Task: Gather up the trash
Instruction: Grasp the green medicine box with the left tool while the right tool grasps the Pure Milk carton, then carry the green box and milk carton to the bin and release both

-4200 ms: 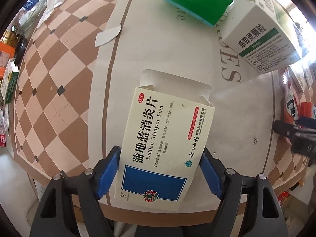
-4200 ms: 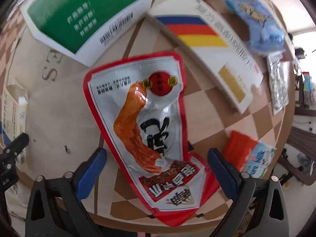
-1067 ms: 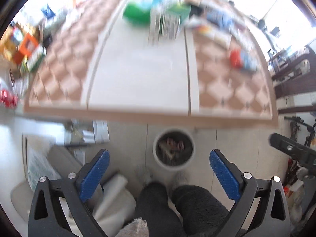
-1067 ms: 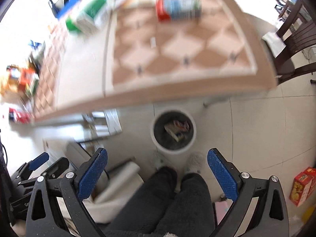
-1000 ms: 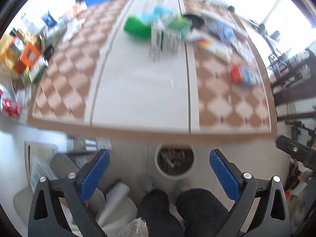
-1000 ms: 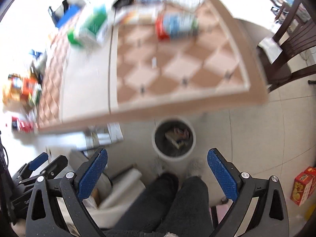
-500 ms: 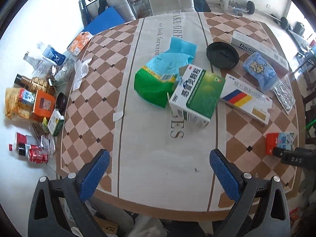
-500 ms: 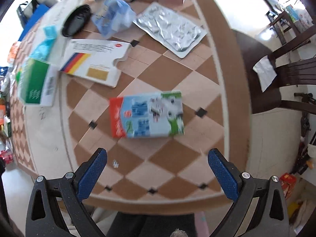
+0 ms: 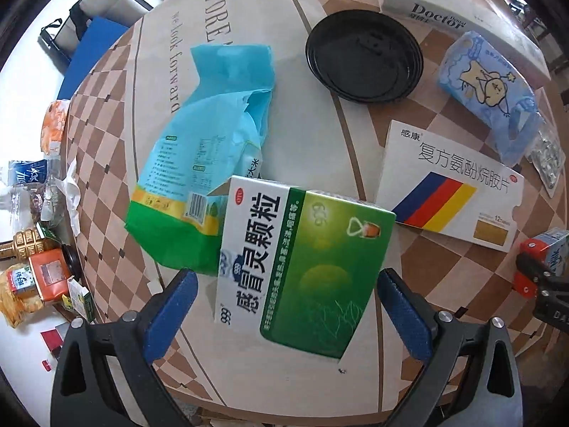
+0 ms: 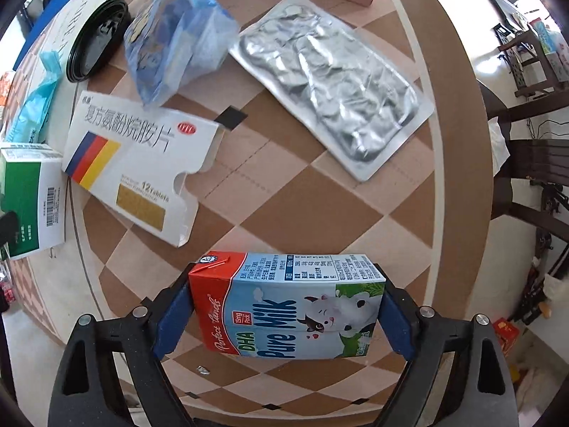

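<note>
Hand-held gripper on the right (image 10: 284, 315) has its two blue pads pressed on the short ends of the milk carton (image 10: 290, 307). The carton lies on its side near the front edge of the tabletop (image 10: 313, 192). It looks like a small, stiff paper box. If it is empty it should be very light, and it may dent if squeezed hard. The pads sit flat on both ends, so the hold looks good. The smooth printed skin could slip a little, so a firm, even squeeze seems best.

On the other side, the left hand-held gripper (image 9: 284, 306) is spread wide, with one blue pad on each side of the green medicine box (image 9: 302, 267). The pads are near the box but do not touch it. The box is thin card, so it is likely light and a bit bendy, more so if nothing is in it. Its long flat sides look like the best place to hold it, low and near the middle. One far corner lies on the blue and green bag (image 9: 202, 163), which is soft and crinkly and may come along if the box is dragged.

More trash waits close by: a white pill box with colored stripes (image 10: 138, 163), a silver pill sheet (image 10: 334, 82), a soft blue tissue pack (image 10: 174, 28) and a black lid (image 9: 364, 60).
</note>
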`<state>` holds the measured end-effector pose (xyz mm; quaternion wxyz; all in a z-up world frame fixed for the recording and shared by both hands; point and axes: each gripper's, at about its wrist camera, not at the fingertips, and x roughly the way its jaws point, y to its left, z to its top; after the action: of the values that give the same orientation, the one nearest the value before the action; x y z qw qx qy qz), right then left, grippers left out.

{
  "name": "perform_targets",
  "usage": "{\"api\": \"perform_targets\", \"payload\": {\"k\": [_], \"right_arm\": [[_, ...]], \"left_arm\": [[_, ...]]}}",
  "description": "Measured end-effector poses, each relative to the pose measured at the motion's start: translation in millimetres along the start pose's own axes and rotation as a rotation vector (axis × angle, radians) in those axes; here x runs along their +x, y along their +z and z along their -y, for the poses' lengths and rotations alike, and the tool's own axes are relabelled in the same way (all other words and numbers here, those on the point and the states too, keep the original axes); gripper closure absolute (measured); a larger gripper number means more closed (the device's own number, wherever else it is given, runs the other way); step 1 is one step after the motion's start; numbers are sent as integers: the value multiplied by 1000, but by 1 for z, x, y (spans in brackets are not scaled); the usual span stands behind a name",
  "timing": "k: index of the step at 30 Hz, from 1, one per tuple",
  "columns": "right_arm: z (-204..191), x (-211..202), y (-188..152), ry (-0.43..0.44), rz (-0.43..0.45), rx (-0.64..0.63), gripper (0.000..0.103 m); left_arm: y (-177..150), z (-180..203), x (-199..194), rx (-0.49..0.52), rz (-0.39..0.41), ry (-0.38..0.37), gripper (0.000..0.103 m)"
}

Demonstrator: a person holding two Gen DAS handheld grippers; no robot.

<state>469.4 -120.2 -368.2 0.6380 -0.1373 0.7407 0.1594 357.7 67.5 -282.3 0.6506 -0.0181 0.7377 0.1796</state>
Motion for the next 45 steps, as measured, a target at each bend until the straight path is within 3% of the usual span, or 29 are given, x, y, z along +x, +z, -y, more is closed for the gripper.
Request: {"api": "perform_targets", "payload": {"k": [2, 5, 10, 19, 28, 35, 40, 45], "right_arm": [[6, -4, 2, 14, -2, 1, 11], [15, -7, 6, 33, -2, 5, 11], [16, -18, 4, 62, 13, -34, 11], [15, -60, -24, 126, 81, -121, 12], [14, -88, -105, 180, 146, -145, 12], [8, -96, -198, 203, 178, -219, 12], [17, -77, -273, 210, 150, -248, 12], [20, -15, -325, 159, 52, -295, 12]], "left_arm": [[1, 0, 3, -16, 2, -34, 22], [-1, 0, -2, -39, 25, -62, 24], [-22, -2, -15, -177, 51, -92, 24], [-108, 3, -57, -423, 146, -39, 24], [-215, 22, -81, -518, 243, -118, 24], [-322, 39, -76, -575, 272, -194, 24], [-379, 55, -36, -620, 215, -263, 25], [-403, 76, 33, -659, 89, -358, 25]]}}
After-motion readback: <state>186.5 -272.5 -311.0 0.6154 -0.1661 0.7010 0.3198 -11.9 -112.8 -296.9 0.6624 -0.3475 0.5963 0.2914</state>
